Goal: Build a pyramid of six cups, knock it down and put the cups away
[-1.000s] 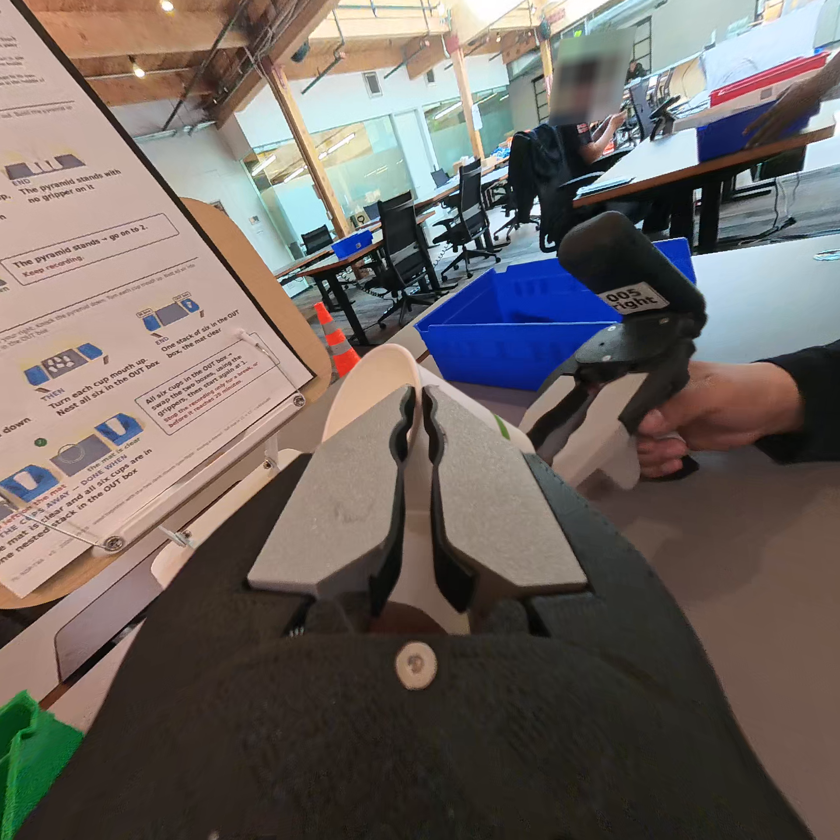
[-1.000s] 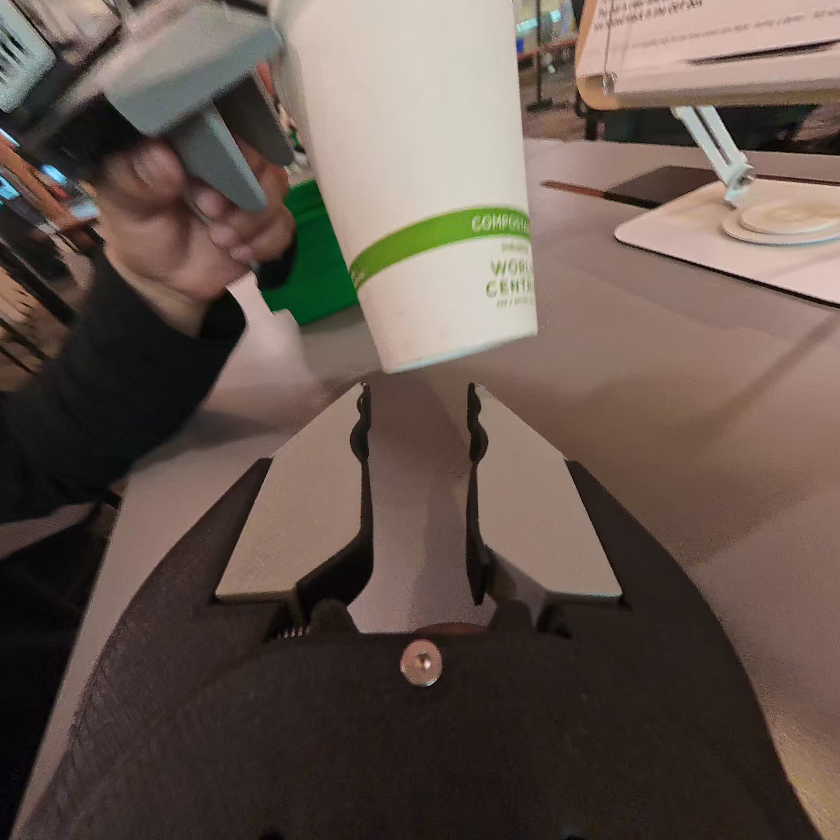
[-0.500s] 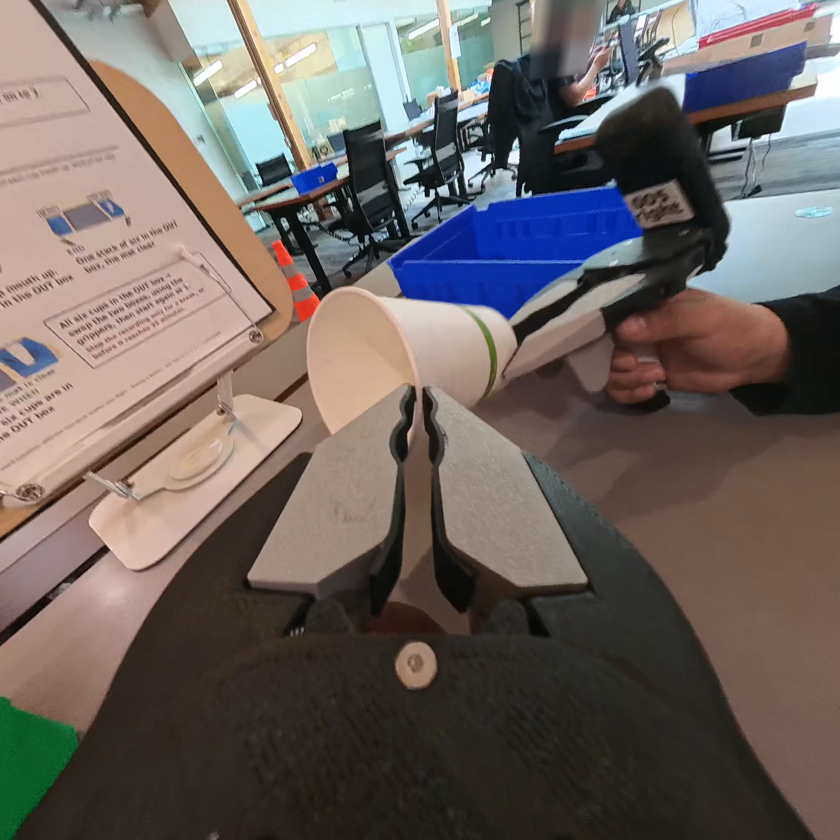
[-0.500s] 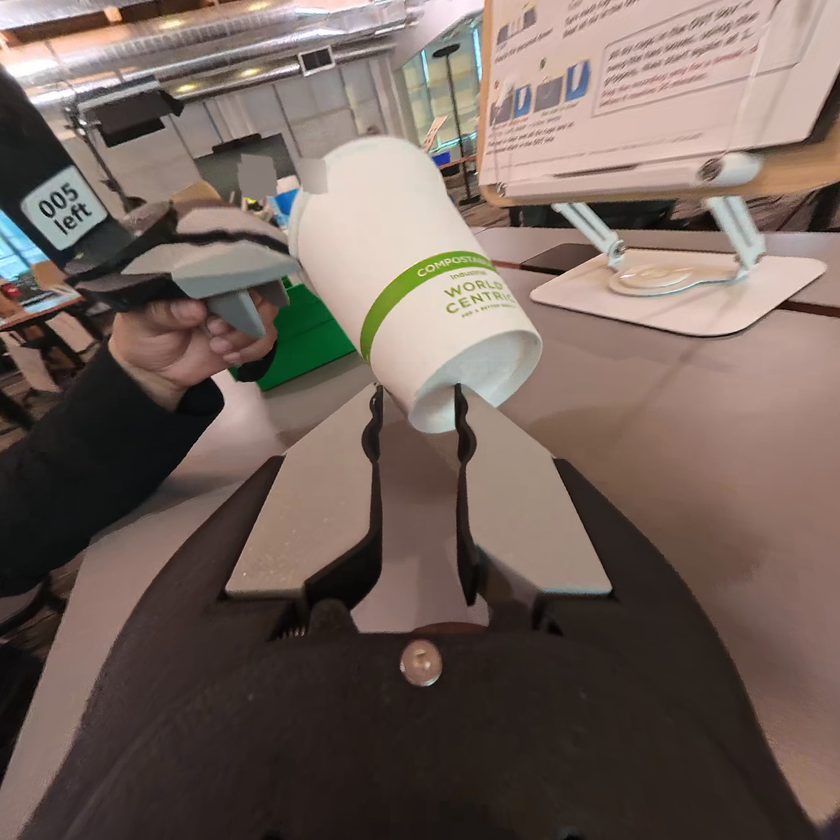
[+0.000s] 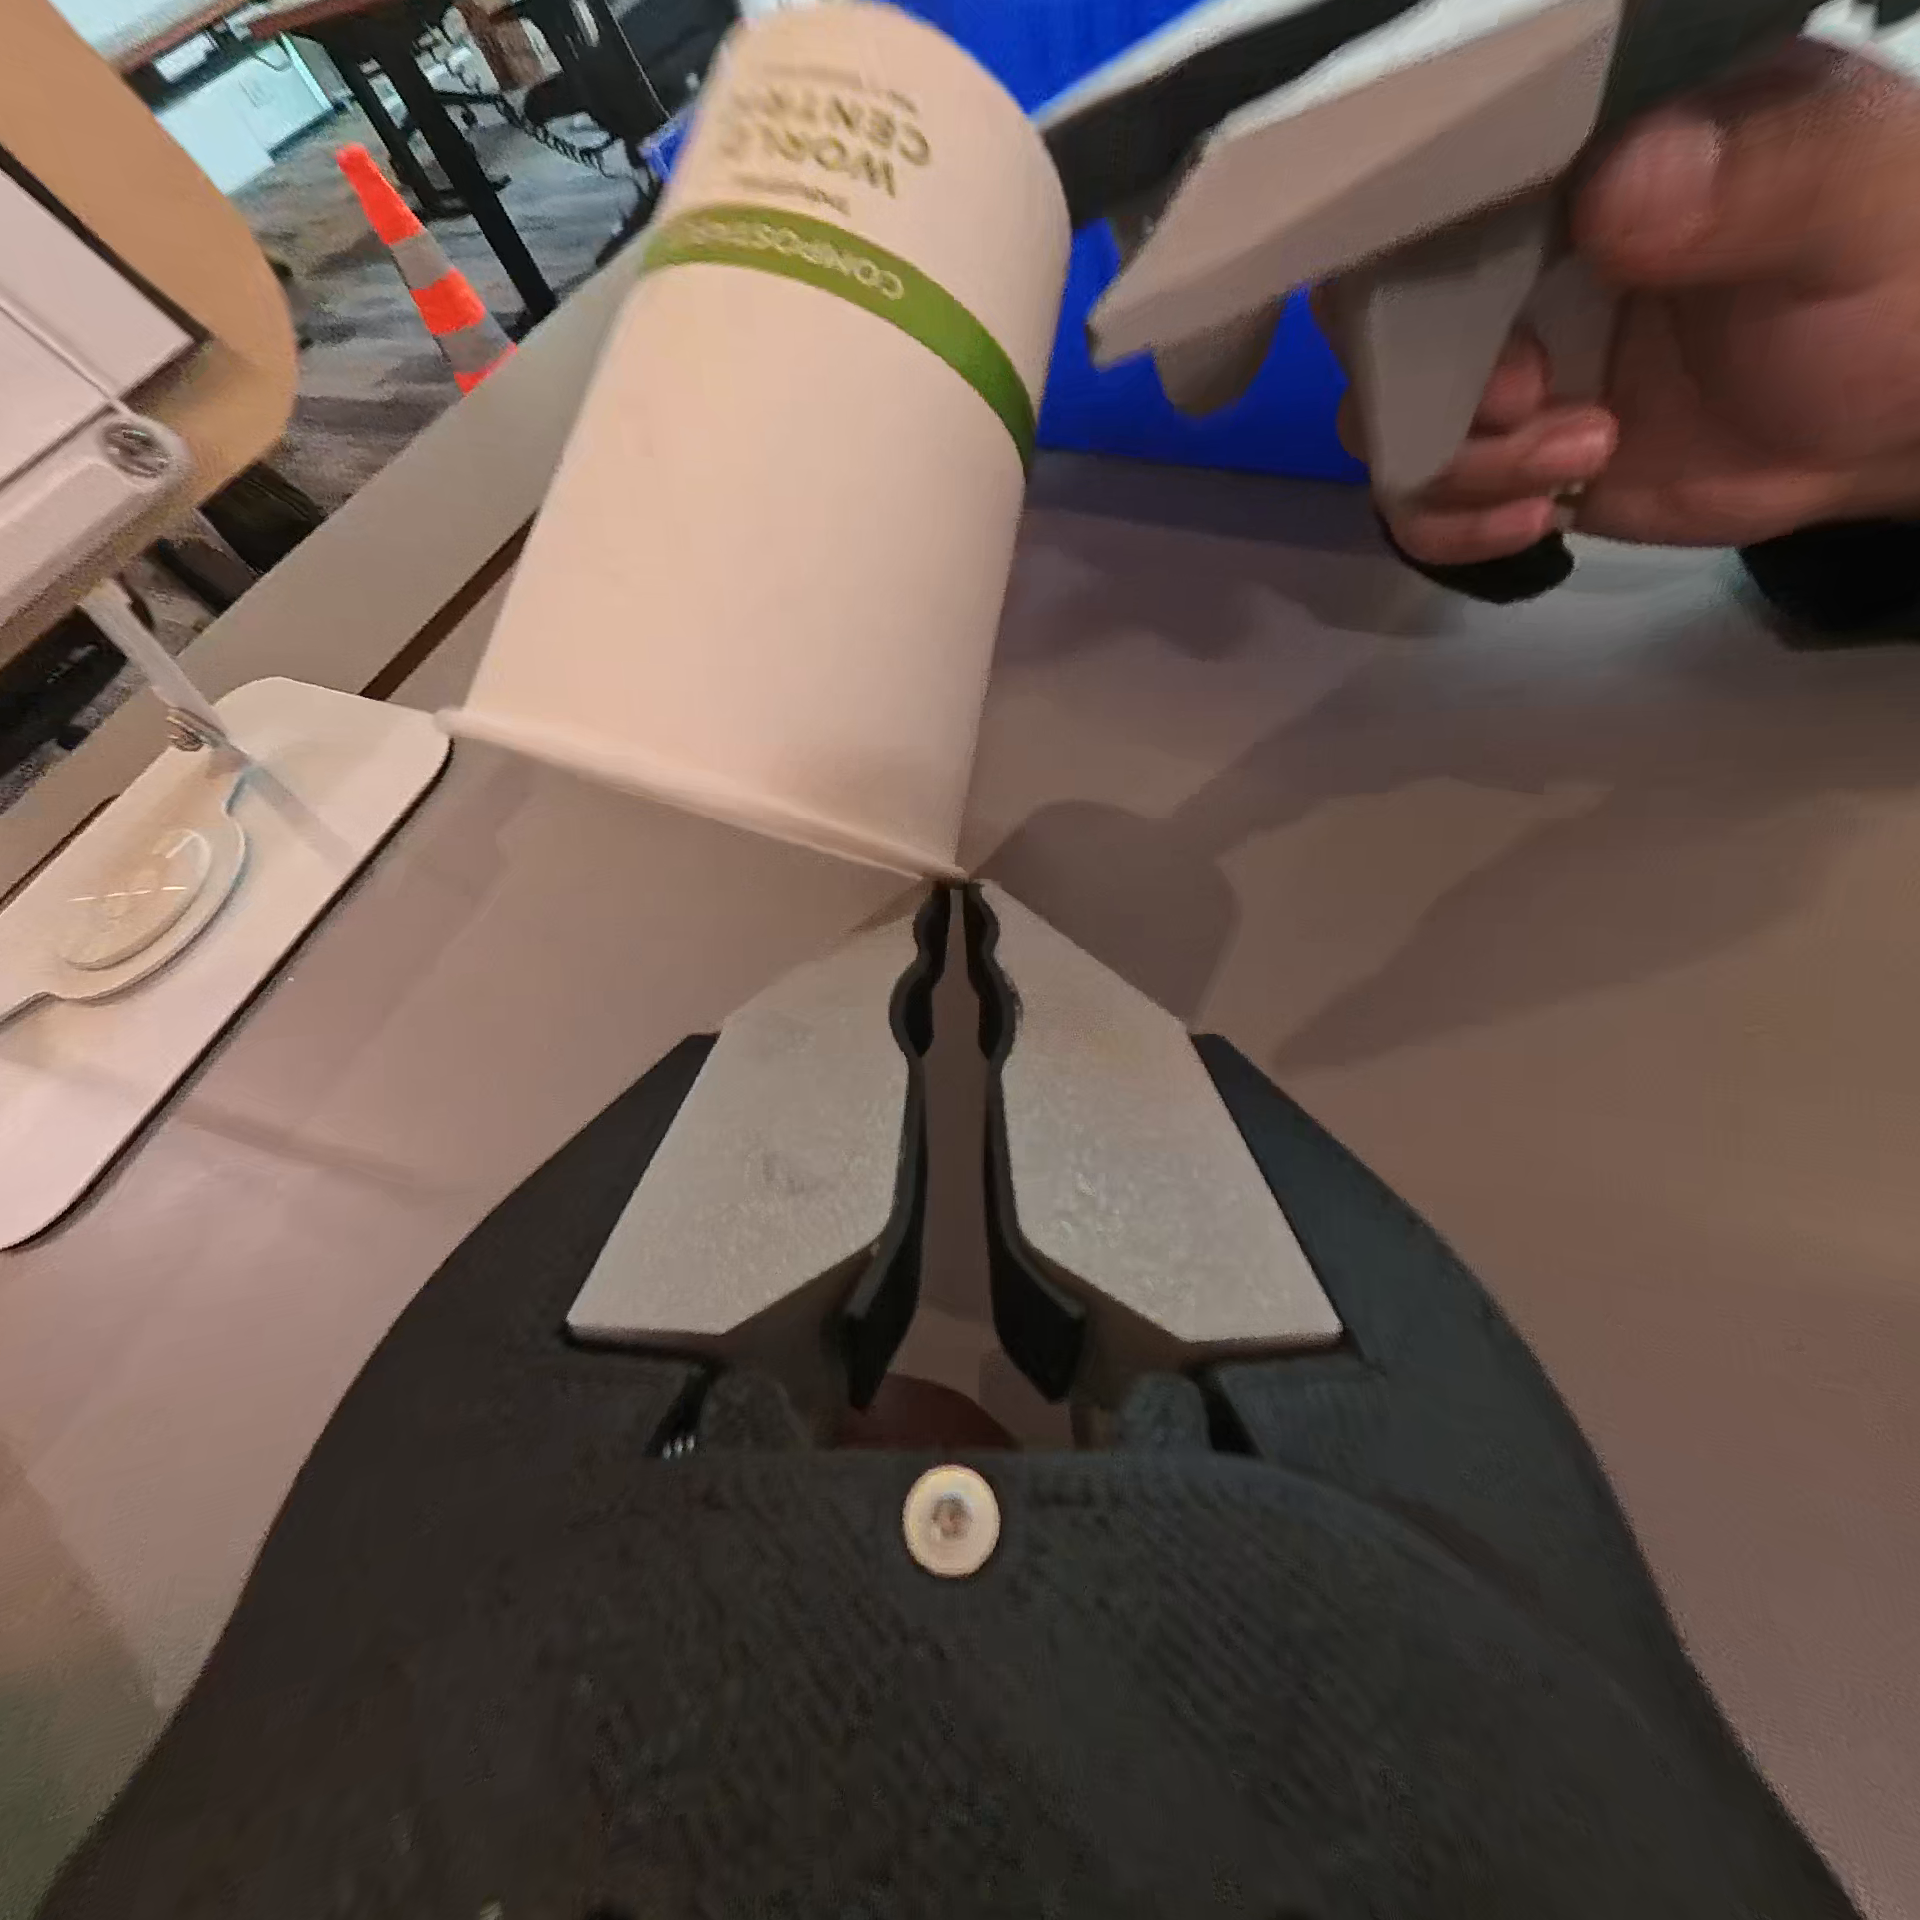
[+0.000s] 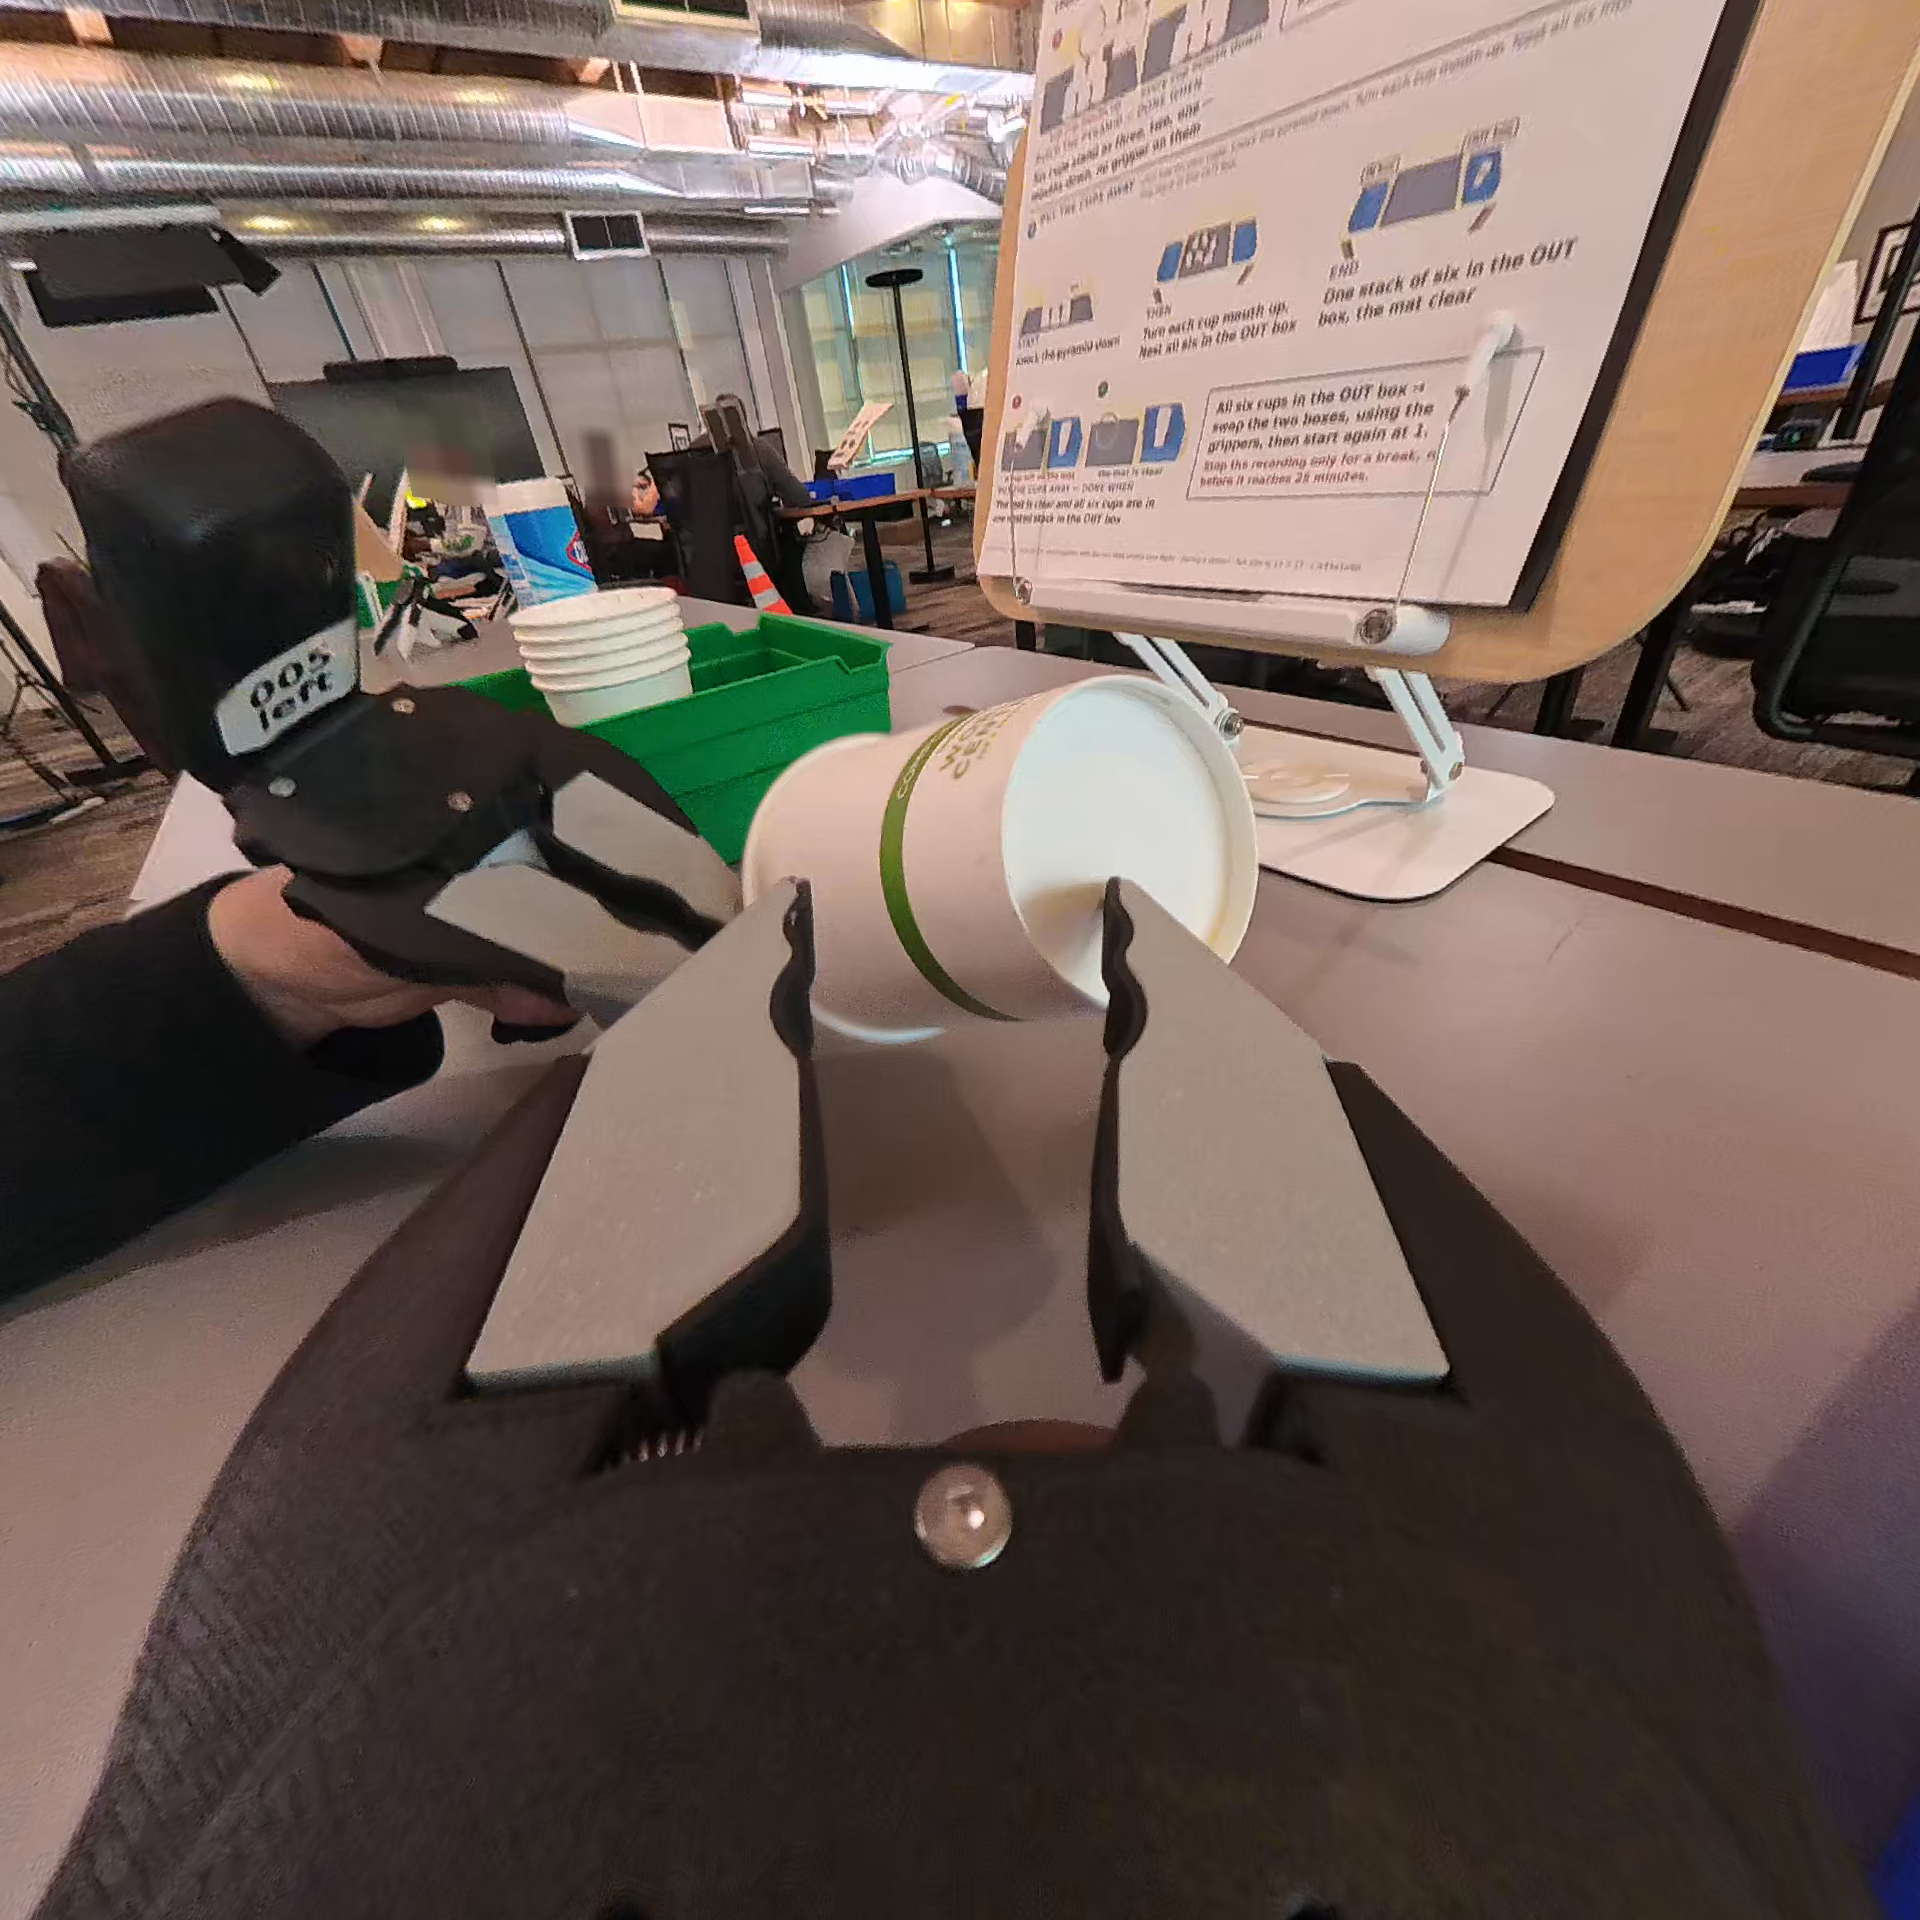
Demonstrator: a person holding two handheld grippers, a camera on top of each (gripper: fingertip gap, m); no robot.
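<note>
The left claw (image 5: 957,902) is clenched on the rolled rim of a white paper cup (image 5: 800,488) with a green band, pinching it right at the fingertips, so the cup hangs mouth-down and tilted above the grey desk (image 5: 1507,935). In the right wrist view the same cup (image 6: 997,862) lies toward its side with its closed base facing the camera, at about 12 o'clock from the right claw (image 6: 954,914), whose fingers stand spread on either side of the base; whether the pads touch the cup wall is hard to tell, though they look just clear of it. At 10 o'clock beyond the cup sits a green bin (image 6: 769,717) holding a nested stack of white cups (image 6: 606,649), close to the far desk edge. At 1 o'clock a white stand base (image 6: 1392,831) carries a tilted instruction board (image 6: 1351,312), near the cup but apart from it. In the left wrist view a blue bin (image 5: 1164,405) shows at 1 o'clock behind the cup, and a hand (image 5: 1704,343) grips the right claw's handle. The desk in front of both claws is open grey surface toward 3 and 6 o'clock.
</note>
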